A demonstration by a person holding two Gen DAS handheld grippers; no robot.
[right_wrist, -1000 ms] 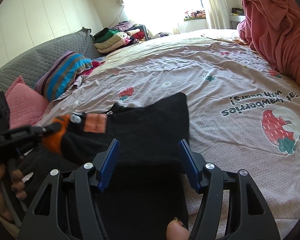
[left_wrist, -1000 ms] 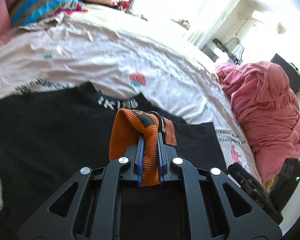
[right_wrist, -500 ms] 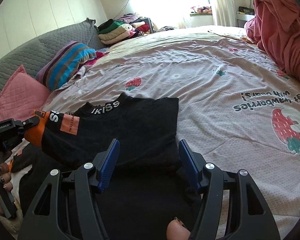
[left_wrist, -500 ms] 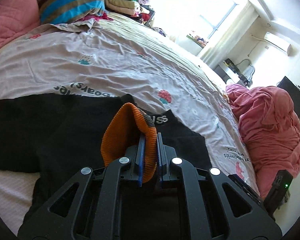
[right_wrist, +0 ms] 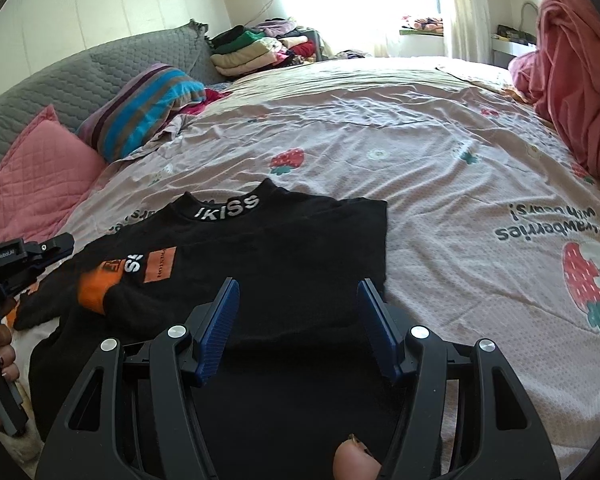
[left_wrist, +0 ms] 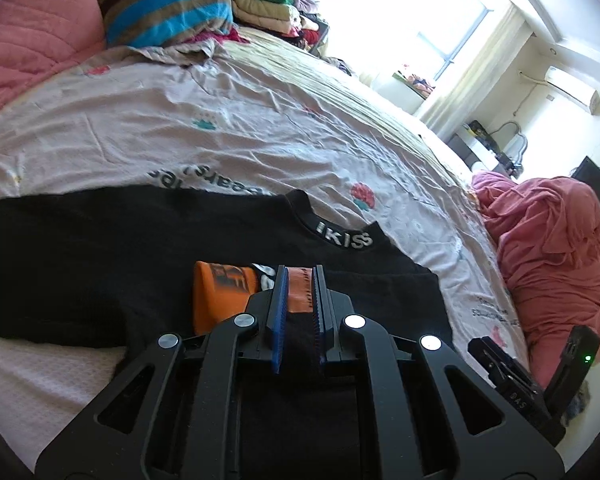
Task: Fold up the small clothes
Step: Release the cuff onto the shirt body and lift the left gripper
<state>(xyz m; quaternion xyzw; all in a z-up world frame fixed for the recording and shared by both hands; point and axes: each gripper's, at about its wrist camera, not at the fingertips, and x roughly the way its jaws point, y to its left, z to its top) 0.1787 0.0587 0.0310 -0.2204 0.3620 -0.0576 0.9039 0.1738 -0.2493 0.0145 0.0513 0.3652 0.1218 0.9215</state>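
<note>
A: What's around it, anything in the way?

B: Bed w/ a pinkish sheet (right_wrist: 440, 152), strawberry print. Pink quilted pillow (right_wrist: 40, 172) and striped pillow (right_wrist: 140, 108) at the far left, grey quilted backrest (right_wrist: 80, 76) behind them, stack of folded clothes (right_wrist: 256, 48) near the window. Heaped red-pink blanket (right_wrist: 580, 80) on the right edge. Sheet round the top is bare, nothing on the garment.

A: And the top itself?

B: Black top (right_wrist: 300, 240) lies flat near the front-left of the bed. Collar points away from the right cam, hem toward it, so the long axis runs near to far. One sleeve (right_wrist: 140, 276) is folded crosswise over the chest, orange cuff (right_wrist: 94, 292) pointing left.

A: Any writing?

B: Collar reads "IKISS" in white. Sleeve has white "SS" and an orange patch (right_wrist: 160, 266); its small print is too fine to read for sure. Sheet says "strawberries with bears!", upside down from here. Left tool is marked "GenRoboAI".

A: Grippers?

B: Left gripper (left_wrist: 298, 276) has its jaws almost together, by the sleeve end; can't tell if cloth is pinched. Right gripper (right_wrist: 298, 286) hangs over the lower body of the top, jaws well apart, nothing between the pads. A thumb (right_wrist: 356, 460) shows at its base.
</note>
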